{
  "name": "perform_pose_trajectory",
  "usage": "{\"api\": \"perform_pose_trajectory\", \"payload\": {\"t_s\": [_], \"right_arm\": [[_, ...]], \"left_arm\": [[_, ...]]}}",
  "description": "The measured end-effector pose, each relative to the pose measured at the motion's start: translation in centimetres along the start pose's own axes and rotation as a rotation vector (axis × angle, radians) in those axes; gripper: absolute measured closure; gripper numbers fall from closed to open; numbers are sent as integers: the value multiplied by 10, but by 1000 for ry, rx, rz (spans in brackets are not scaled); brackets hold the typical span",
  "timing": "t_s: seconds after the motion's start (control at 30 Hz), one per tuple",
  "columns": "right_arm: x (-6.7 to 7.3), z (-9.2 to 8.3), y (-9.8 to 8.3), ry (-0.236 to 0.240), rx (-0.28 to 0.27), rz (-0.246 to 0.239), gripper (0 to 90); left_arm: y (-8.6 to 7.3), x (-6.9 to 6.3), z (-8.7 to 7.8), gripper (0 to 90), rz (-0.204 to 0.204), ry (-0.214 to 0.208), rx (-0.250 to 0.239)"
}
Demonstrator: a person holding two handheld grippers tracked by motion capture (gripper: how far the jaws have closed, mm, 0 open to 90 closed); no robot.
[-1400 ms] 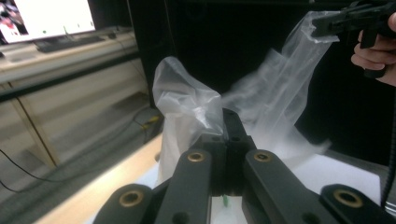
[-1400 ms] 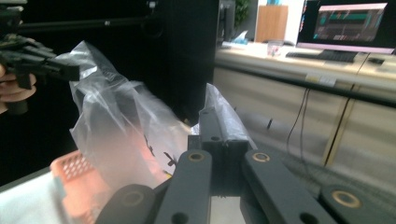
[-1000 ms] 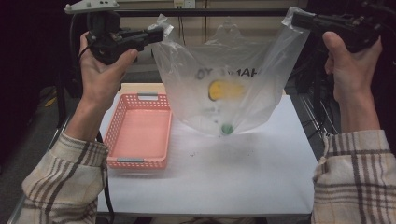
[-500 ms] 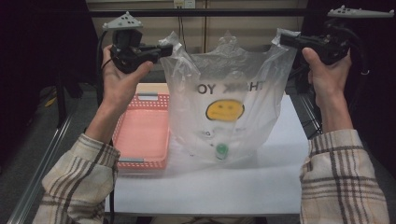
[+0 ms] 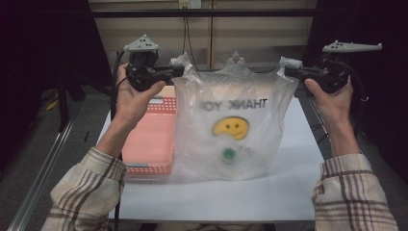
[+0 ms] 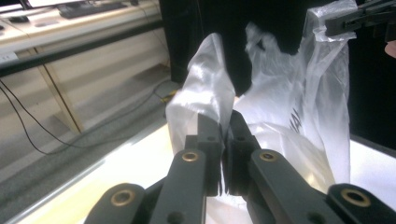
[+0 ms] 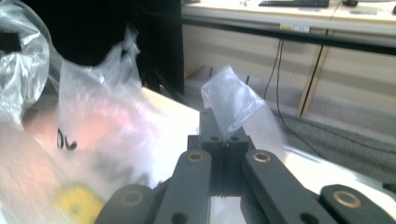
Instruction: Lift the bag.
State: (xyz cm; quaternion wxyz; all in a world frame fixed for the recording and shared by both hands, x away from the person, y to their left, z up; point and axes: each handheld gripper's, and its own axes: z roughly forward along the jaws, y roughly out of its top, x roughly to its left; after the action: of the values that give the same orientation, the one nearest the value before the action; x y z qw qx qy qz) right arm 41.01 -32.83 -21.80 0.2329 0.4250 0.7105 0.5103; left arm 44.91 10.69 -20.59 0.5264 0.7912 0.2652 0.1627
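A clear plastic bag (image 5: 250, 144) printed with "THANK YOU" and a yellow smiley (image 5: 232, 128) hangs between my two grippers above the white table (image 5: 269, 197). A small green object (image 5: 229, 154) lies low inside it. My left gripper (image 5: 180, 71) is shut on the bag's left handle (image 6: 210, 79), pinched between the jaws (image 6: 225, 126). On the other side, my right gripper (image 5: 287, 71) is shut on the right handle (image 7: 231, 100), with film sticking up past the jaws (image 7: 224, 126). The bag's bottom is at or just above the tabletop.
A pink mesh basket (image 5: 149, 139) sits on the table's left part, partly behind the bag. Wooden shelving and cables run along the back. The table's front strip lies between the person's plaid sleeves. Dark floor surrounds the table.
Both hands have come down and drawn closer together, lowering the bag toward the table. The bag now hangs squarer, with its print facing the camera.
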Motion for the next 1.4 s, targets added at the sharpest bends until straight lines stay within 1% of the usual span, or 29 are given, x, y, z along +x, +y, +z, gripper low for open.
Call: {"api": "perform_pose_trajectory", "payload": {"t_s": [0.07, 0.2, 0.27, 0.33, 0.43, 0.53, 0.6, 0.67, 0.73, 0.77, 0.83, 0.87, 0.9, 0.97, 1.03, 1.1, 1.13, 1.23, 1.4], "right_arm": [[-3, 3, -9, -3, 13, 15, 900], [-8, 12, -27, 11, 37, 43, 900], [-8, 16, -36, 14, 45, 52, 900], [-8, 20, -44, 17, 48, 61, 900], [-8, 23, -53, 11, 53, 67, 891], [-8, 25, -60, 11, 69, 65, 857], [-8, 25, -63, 8, 69, 70, 809], [-8, 24, -64, 6, 62, 78, 706], [-7, 22, -64, 2, 57, 80, 643], [-6, 21, -63, 2, 50, 80, 586], [-5, 19, -62, -2, 40, 83, 505], [-4, 17, -61, -6, 29, 83, 468], [-3, 14, -61, -3, 18, 86, 431], [-2, 10, -59, -12, 2, 89, 348], [-2, 5, -58, -25, 2, 91, 266], [-1, 1, -58, -40, -5, 88, 228], [0, -1, -58, -38, -9, 84, 219], [3, -3, -59, -44, -1, 71, 204], [10, -1, -65, -39, 2, 57, 194]], "left_arm": [[-6, 1, 7, 877, -3, -13, 18], [-22, 0, 20, 893, 6, -19, 64], [-27, 0, 24, 892, 4, -15, 77], [-36, 0, 29, 890, -11, -22, 82], [-45, 0, 33, 861, -16, -24, 98], [-53, 1, 36, 856, -24, -29, 108], [-55, 3, 36, 839, -30, -21, 105], [-54, 3, 33, 774, -32, -18, 100], [-52, 3, 30, 717, -34, -15, 82], [-51, 3, 29, 672, -39, -17, 71], [-50, 3, 24, 564, -46, -5, 56], [-49, 3, 22, 544, -49, 0, 40], [-48, 3, 19, 487, -50, 9, 30], [-46, 2, 15, 356, -56, 29, 22], [-45, 2, 11, 281, -57, 37, 11], [-43, 1, 7, 211, -58, 43, -8], [-43, 0, 5, 183, -57, 49, -15], [-41, 1, -3, 107, -52, 68, -20], [-39, 4, -17, 95, -49, 79, -53]]}}
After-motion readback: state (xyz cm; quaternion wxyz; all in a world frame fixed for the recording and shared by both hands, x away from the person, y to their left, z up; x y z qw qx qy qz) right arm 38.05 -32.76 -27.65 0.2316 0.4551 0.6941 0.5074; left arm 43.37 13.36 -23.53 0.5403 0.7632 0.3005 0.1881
